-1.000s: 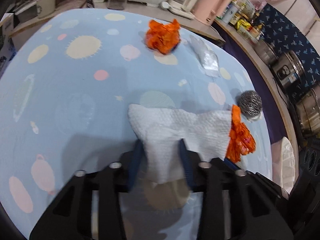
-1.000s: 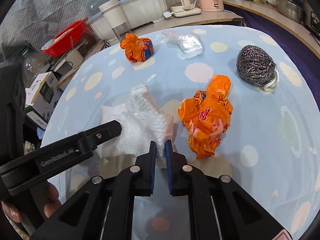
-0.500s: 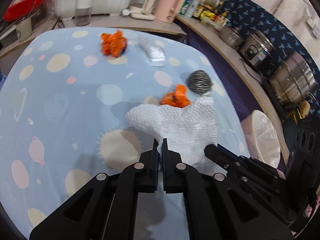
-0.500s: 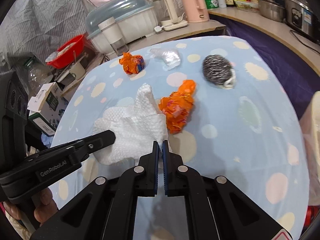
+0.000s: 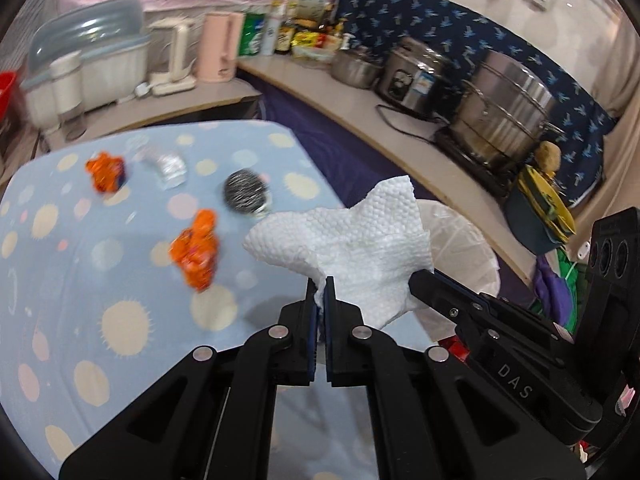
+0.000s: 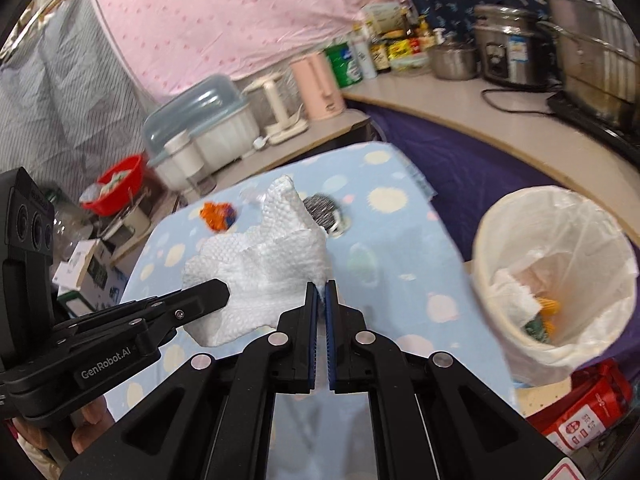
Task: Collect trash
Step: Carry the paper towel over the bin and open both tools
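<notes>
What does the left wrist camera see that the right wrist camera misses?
Only the left wrist view shows the larger orange wrapper and the silver foil packet on the tablecloth.

Only the right wrist view looks down into the lined trash bin, which already holds some rubbish, and shows the red basin.

Both show the white paper towel pinched by the left gripper and the right gripper, jaws closed on it, plus the steel scourer and the small orange wrapper.
</notes>
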Action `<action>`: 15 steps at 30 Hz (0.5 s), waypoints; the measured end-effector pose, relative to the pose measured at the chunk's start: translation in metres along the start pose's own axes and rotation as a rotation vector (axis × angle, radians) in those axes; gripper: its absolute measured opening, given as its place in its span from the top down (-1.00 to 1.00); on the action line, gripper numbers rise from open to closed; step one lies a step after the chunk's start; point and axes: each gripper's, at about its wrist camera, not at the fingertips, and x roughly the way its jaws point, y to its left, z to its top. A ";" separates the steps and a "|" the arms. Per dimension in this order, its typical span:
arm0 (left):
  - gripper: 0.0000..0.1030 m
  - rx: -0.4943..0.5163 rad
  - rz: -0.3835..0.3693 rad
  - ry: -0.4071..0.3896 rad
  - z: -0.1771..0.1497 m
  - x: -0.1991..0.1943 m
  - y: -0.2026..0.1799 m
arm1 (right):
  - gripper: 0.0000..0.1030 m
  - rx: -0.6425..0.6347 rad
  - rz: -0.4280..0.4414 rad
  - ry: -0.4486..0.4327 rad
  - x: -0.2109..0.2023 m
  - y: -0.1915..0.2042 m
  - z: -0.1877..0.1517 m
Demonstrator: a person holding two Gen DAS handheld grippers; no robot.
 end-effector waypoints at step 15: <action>0.96 0.197 -0.095 -0.008 0.035 0.047 -0.125 | 0.92 0.155 -0.148 -0.177 -0.066 -0.103 0.024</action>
